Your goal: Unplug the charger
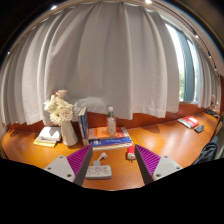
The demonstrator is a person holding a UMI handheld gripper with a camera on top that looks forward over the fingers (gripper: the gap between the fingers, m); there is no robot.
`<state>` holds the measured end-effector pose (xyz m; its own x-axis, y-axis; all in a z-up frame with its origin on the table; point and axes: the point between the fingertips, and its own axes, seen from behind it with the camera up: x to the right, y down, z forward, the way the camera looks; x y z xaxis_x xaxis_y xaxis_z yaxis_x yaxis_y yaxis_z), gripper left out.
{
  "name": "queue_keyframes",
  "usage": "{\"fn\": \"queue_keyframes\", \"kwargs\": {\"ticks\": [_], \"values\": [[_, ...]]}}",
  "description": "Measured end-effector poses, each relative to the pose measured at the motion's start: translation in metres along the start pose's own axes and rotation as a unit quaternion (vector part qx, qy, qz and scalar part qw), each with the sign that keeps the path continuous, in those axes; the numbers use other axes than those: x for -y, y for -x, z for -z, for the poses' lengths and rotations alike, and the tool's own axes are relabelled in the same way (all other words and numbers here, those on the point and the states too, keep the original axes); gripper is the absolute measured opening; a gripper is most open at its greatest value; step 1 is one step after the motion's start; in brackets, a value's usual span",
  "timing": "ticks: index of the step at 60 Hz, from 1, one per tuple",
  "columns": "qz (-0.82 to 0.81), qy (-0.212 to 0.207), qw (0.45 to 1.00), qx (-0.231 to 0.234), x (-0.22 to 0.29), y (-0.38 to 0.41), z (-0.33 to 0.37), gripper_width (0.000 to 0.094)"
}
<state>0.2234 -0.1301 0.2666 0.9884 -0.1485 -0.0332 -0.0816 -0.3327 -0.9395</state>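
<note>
A white power strip [98,171] lies flat on the wooden desk [165,140], just ahead of the left finger. A small white charger [101,157] stands at the strip's far end; its seating in a socket is not clear. My gripper [112,163] hovers above the desk, open, the magenta pads [78,160] spread wide. The strip and charger sit between the fingers, nearer the left one, with clear gaps on both sides. Nothing is held.
A small red object [130,152] lies by the right finger. Beyond stand a vase of flowers [63,118], a clear bottle [111,120] and stacked books [108,139]. More books [47,135] lie left, a red one [188,122] right. White curtains [110,60] hang behind.
</note>
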Motion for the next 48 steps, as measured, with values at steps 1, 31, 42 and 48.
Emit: {"fn": "queue_keyframes", "kwargs": {"ticks": [1, 31, 42, 48], "values": [[0.002, 0.000, 1.000, 0.004, -0.001, 0.007, 0.007, 0.0841], [0.046, 0.020, 0.992, 0.113, -0.060, 0.168, 0.122, 0.0856], [0.048, 0.015, 0.993, 0.109, -0.058, 0.169, 0.132, 0.0856], [0.048, 0.010, 0.993, 0.109, -0.055, 0.170, 0.136, 0.0858]]}}
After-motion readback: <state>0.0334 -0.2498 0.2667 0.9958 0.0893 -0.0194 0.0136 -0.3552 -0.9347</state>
